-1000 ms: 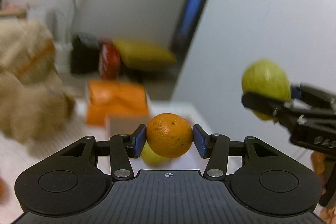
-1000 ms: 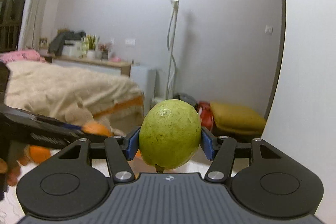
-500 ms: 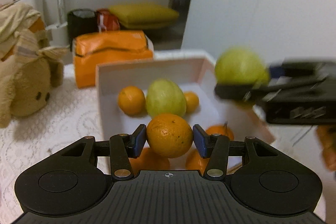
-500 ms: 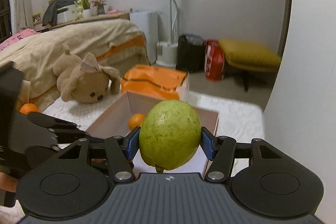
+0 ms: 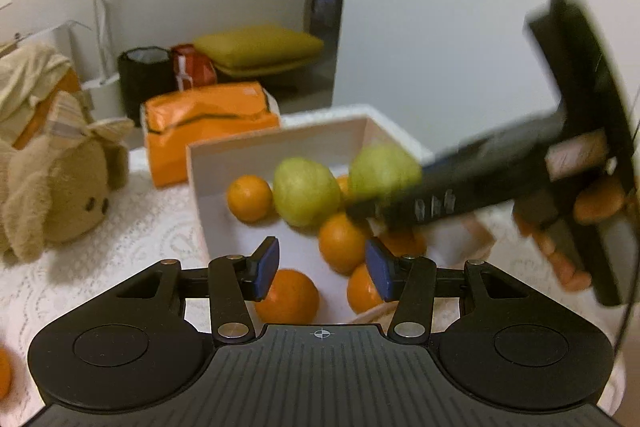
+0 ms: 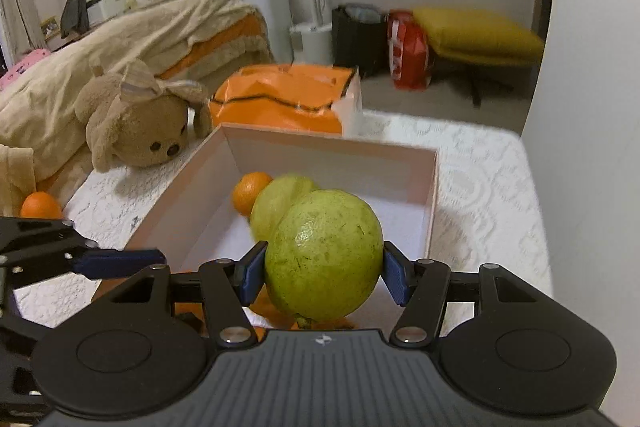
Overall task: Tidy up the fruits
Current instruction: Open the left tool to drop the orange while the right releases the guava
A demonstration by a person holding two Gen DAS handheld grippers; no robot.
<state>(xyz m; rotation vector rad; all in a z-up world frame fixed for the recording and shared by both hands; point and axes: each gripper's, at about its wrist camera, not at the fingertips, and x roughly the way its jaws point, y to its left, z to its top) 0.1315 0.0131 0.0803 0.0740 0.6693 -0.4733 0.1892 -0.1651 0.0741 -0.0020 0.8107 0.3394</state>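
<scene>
My left gripper (image 5: 322, 269) is open and empty above the near end of a white box (image 5: 280, 147). Several oranges lie in the box, one (image 5: 287, 295) just below the left pad, with a green guava (image 5: 306, 191) further in. My right gripper (image 6: 324, 273) is shut on a second green guava (image 6: 324, 255) and holds it over the box (image 6: 332, 151). In the left wrist view this gripper reaches in from the right, blurred, with its guava (image 5: 380, 171) over the box. A guava (image 6: 280, 199) and an orange (image 6: 250, 191) lie in the box beyond it.
An orange package (image 5: 208, 127) stands behind the box. A teddy bear (image 5: 52, 183) lies at the left on the white lace cover (image 6: 480, 179). A loose orange (image 6: 40, 205) lies at the far left. A white wall (image 5: 460, 7) rises at the right.
My left gripper has opened and let go of its orange, which now lies in the box. My right gripper has moved down over the box with the guava still in it.
</scene>
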